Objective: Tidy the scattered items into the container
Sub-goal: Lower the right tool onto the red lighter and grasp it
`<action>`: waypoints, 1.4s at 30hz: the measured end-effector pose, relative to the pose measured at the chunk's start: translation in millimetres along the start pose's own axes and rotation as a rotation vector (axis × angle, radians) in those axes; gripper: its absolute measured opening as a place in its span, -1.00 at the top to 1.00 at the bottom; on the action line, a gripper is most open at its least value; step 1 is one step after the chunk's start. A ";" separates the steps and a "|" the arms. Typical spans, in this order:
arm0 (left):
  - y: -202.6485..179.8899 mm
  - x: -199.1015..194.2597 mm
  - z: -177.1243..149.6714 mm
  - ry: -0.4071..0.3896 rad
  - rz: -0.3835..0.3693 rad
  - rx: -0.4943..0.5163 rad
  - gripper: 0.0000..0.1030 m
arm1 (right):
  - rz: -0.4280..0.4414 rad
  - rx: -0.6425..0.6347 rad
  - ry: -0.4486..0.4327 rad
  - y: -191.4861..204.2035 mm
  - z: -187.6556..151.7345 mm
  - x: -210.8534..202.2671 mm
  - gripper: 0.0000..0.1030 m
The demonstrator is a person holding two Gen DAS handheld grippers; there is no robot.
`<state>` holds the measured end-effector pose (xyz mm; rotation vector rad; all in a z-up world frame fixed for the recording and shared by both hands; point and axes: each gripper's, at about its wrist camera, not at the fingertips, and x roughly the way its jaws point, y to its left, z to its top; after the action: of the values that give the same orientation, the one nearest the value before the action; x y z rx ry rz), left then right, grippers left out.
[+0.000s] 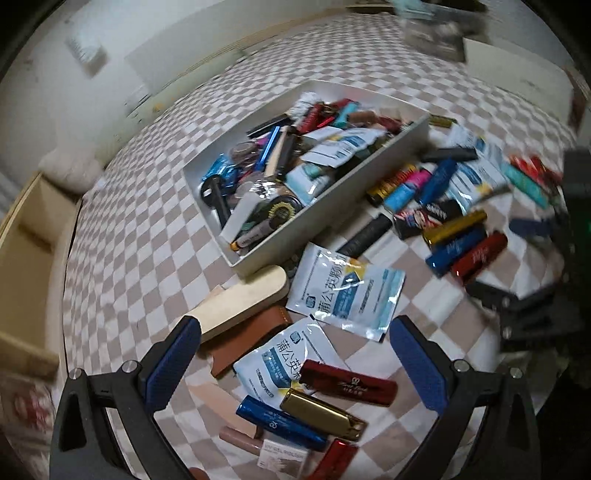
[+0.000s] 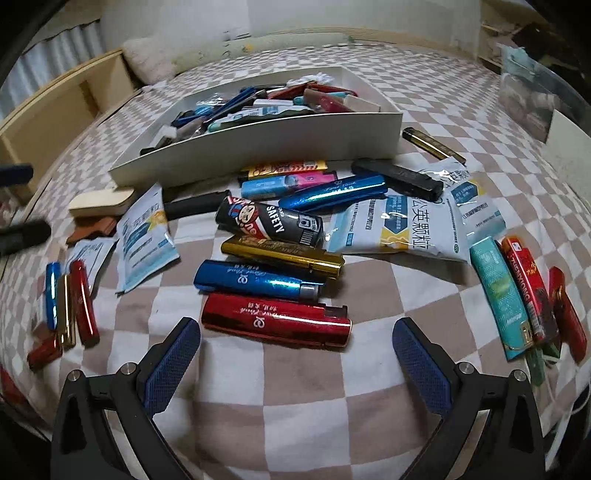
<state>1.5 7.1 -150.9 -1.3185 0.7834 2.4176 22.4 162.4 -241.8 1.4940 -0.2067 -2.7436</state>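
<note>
A white box (image 1: 388, 158) (image 2: 295, 142) on a checkered cloth holds several lighters, sachets and small items. More lie scattered around it. My left gripper (image 1: 295, 354) is open and empty above a sachet (image 1: 284, 354), a red lighter (image 1: 349, 382), a gold lighter (image 1: 323, 413) and a blue lighter (image 1: 280, 422). A second sachet (image 1: 345, 291) and a wooden case (image 1: 240, 302) lie just beyond. My right gripper (image 2: 295, 350) is open and empty, just short of a red lighter (image 2: 275, 319). Behind it lie a blue lighter (image 2: 255, 278), a gold lighter (image 2: 282, 254) and a black printed lighter (image 2: 269, 221).
Large sachets (image 2: 402, 229) and a teal pack (image 2: 504, 295) with red lighters (image 2: 528, 284) lie to the right. A wooden shelf (image 1: 26, 258) runs along the bed's left side. A white wall (image 2: 258, 18) stands behind. The other gripper's dark body (image 1: 546, 306) is at the right edge.
</note>
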 end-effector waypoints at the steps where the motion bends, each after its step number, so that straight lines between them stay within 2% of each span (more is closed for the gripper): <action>1: -0.4 1.5 -2.7 -0.009 -0.007 0.019 -0.99 | -0.001 0.002 -0.002 2.0 0.0 0.7 -1.00; 6: -4.3 4.4 -16.5 -0.027 -0.073 0.093 -0.99 | -0.023 0.005 0.005 12.9 0.9 6.2 -1.00; 11: -9.2 9.6 -28.1 -0.004 -0.144 0.137 -0.99 | -0.026 -0.001 0.040 14.2 8.9 15.5 -1.00; 12: -9.2 11.3 -29.7 0.003 -0.161 0.139 -0.99 | -0.020 -0.001 0.047 12.9 10.1 16.2 -0.98; 14: -9.7 14.1 -32.9 0.010 -0.189 0.147 -0.99 | -0.013 0.002 0.052 8.1 12.4 14.8 -0.74; 16: -10.0 17.9 -35.8 0.016 -0.210 0.160 -0.99 | 0.001 -0.001 0.064 2.1 15.1 14.7 -0.61; 26: -8.5 38.1 -45.1 0.069 -0.322 0.186 -0.99 | 0.142 0.057 0.111 -20.1 14.5 1.8 -0.61; 30: -22.9 38.7 -46.8 0.070 -0.328 0.242 -0.99 | 0.184 0.101 0.125 -27.1 15.7 0.6 -0.61; 34: -34.0 45.3 -47.5 0.087 -0.300 0.280 -0.99 | 0.196 0.104 0.131 -27.4 17.1 1.5 -0.61; 36: -36.7 49.5 -48.0 0.099 -0.278 0.285 -0.91 | 0.198 0.099 0.132 -27.0 18.0 2.4 -0.61; 40: -33.9 52.0 -48.3 0.114 -0.300 0.248 -0.74 | 0.213 0.104 0.135 -29.9 17.8 2.2 -0.61; 41: -32.8 51.5 -47.6 0.113 -0.300 0.238 -0.62 | 0.216 0.105 0.136 -30.5 17.7 2.0 -0.61; 42: -31.5 51.2 -46.7 0.115 -0.302 0.226 -0.62 | 0.219 0.106 0.138 -31.0 17.4 1.6 -0.61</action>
<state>20.7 4.9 -224.6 -1.3823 0.7948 1.9745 8.7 195.0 -237.6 1.5721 -0.4882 -2.4846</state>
